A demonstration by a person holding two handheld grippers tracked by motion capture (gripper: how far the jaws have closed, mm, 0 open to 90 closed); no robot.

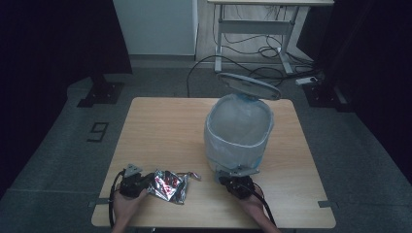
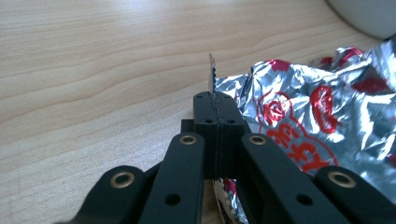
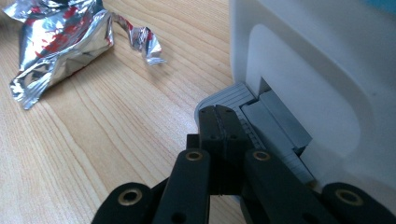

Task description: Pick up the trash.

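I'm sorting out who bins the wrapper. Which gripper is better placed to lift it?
Left: the left gripper is shut on the foil wrapper edge; the right gripper presses the bin's pedal.

Lab: desk frame (image 1: 252, 24), floor cables (image 1: 252, 51)

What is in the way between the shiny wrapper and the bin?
Nothing visible. The foil wrapper, pinched by the left gripper, has only bare table between it and the bin. The lid is up, the right gripper on the pedal.
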